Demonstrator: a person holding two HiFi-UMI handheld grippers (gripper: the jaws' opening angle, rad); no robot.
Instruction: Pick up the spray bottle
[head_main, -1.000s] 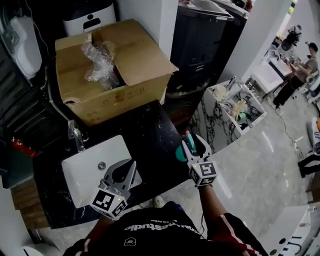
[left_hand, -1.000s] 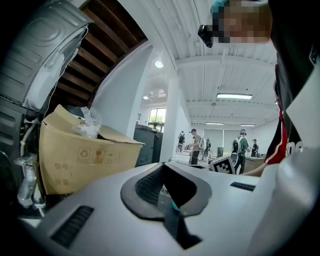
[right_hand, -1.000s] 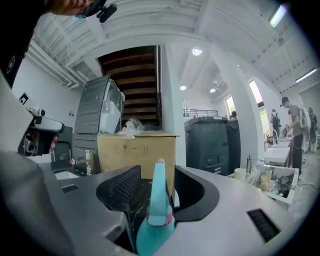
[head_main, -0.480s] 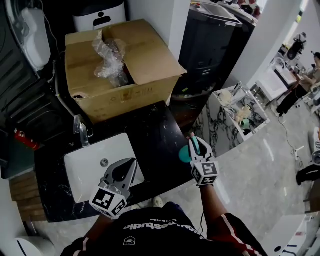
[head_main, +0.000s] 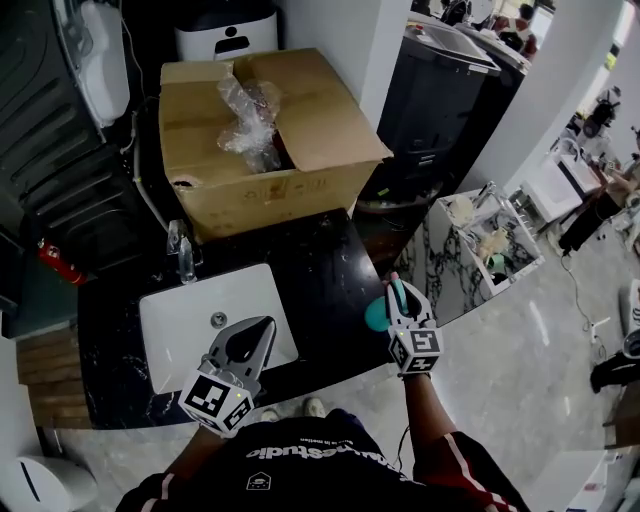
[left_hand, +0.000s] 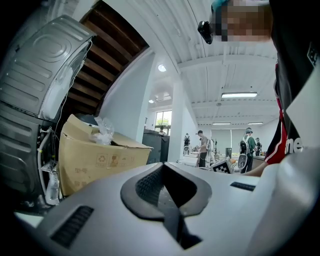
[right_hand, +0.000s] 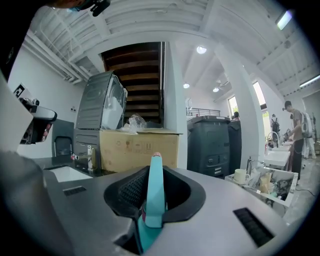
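Spray bottle: I see the teal plastic spray bottle (head_main: 377, 315) at the right-hand edge of the black, white-veined stone surface (head_main: 310, 265). Its narrow head sits inside my right claw (head_main: 397, 291).
Bottle axis: from the head view its round body shows almost end-on, so I read it as standing upright. The thin head lies along the jaws, its pinkish tip pointing away from me toward the box.
Right claw view: the spray bottle (right_hand: 154, 195) shows as a slim teal blade dead centre in the right claw (right_hand: 155, 168).
Right claw: its jaws are closing, with both pads against the bottle's head.
Left claw: the left claw (head_main: 266, 326) is clenched, tips together and nothing between them. It hangs over the near edge of the white rectangular sink basin (head_main: 175, 325).
Left claw view: the left claw (left_hand: 162, 166) shows the same, jaws meeting.
Beyond: an open brown cardboard box (head_main: 300, 190) stands at the back of the surface, crumpled clear plastic wrap (head_main: 250, 115) poking from it.
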